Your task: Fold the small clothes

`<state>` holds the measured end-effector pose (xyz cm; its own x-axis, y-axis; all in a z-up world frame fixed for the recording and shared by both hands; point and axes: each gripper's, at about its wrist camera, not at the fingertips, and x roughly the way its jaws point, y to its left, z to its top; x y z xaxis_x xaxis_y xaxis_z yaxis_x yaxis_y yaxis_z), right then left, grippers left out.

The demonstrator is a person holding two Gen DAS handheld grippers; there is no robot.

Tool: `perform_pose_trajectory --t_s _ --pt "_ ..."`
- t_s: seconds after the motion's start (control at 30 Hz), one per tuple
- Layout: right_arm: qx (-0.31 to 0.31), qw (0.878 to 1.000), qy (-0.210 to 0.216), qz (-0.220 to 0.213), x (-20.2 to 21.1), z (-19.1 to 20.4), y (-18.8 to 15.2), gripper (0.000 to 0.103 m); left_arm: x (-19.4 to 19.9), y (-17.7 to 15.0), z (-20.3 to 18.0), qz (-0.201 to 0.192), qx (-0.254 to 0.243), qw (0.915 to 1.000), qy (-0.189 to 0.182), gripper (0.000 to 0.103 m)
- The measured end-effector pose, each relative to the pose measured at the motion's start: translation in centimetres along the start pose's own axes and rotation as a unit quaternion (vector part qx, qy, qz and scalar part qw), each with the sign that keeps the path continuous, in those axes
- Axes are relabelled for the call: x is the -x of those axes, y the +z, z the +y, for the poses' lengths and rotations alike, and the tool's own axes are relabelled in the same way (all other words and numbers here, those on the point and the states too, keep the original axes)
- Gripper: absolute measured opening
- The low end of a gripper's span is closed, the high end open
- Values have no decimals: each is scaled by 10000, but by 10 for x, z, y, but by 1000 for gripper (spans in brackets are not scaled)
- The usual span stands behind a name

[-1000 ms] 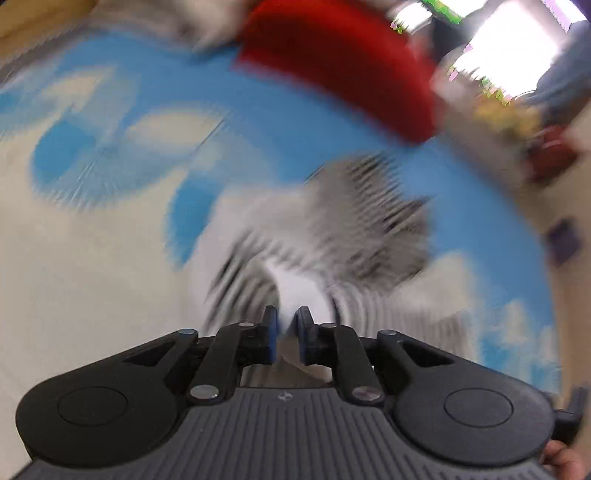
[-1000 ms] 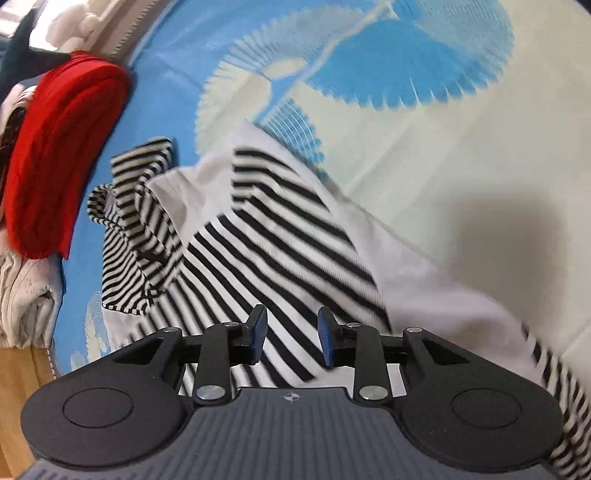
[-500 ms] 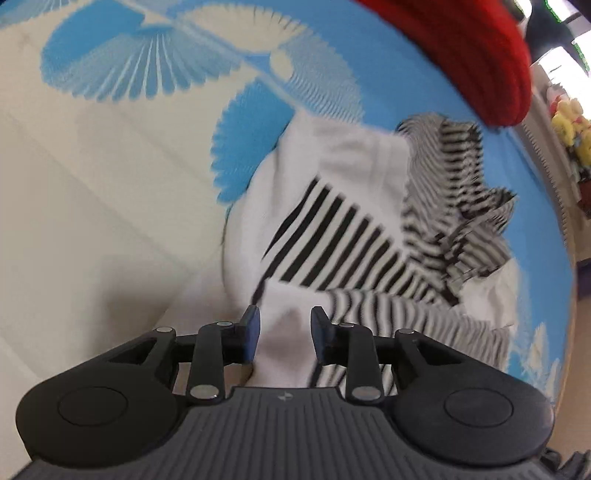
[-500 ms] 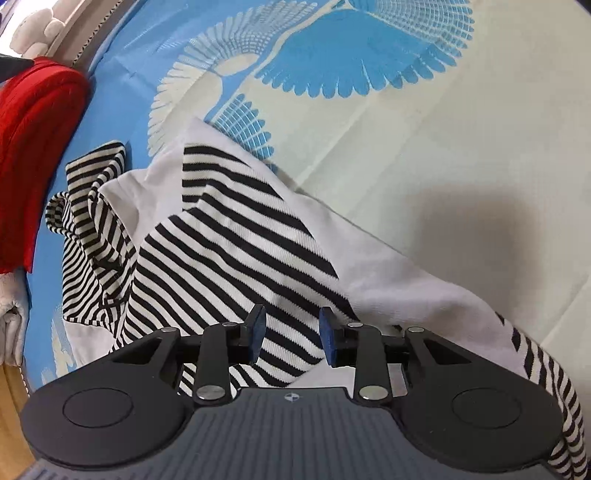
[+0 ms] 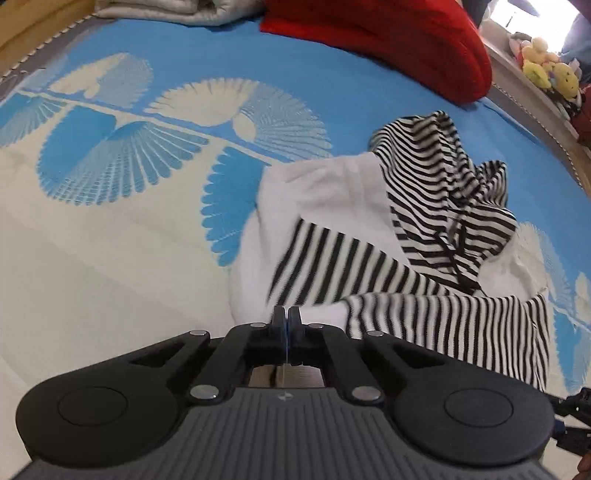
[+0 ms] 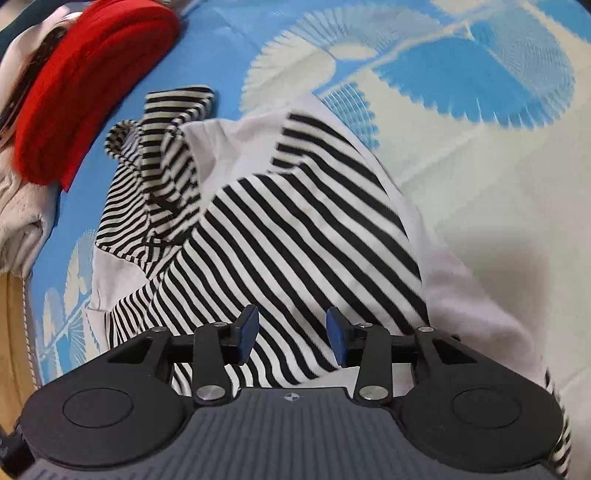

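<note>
- Striped garment [image 5: 369,266], black-and-white with plain white panels, lies crumpled on the blue-and-cream bedspread [image 5: 110,229], toward the side where the pile of other clothes sits.
- Left gripper [image 5: 286,319]: jaws have just closed, pads pressed flat together. Tips sit at the near white edge of the striped garment; whether cloth is pinched between the pads cannot be told from the left wrist view.
- Right gripper [image 6: 291,330]: jaws have just been opening and stand apart, blue pads [image 6: 248,328] visible on both sides. Striped cloth lies under the gap; the pads do not press on it.
- In the right wrist view the garment's striped panel [image 6: 295,229] runs diagonally, with a bunched, finer-striped fold [image 6: 155,173] at its far left.
- Red garment [image 5: 399,40] lies folded at the far edge of the bedspread, apart from the striped one; a pale folded cloth [image 5: 177,11] beside it.
- Plush toys [image 5: 546,70] on a ledge beyond the far right corner.
</note>
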<state>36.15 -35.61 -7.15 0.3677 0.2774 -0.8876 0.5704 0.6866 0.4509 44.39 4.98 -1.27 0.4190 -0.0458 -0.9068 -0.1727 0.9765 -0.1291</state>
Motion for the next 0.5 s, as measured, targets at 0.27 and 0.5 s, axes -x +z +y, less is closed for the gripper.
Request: perform_pose_trajectory --t_s 0.27,0.5 --pt "-449 9976 -497 155 -17 -20 -2 42 -1 1 10 116 357 9991 -190 1" --pt "-235 9983 -541 9 -17 -16 -1 43 -52 -26 1 1200 -9 9924 -269 6"
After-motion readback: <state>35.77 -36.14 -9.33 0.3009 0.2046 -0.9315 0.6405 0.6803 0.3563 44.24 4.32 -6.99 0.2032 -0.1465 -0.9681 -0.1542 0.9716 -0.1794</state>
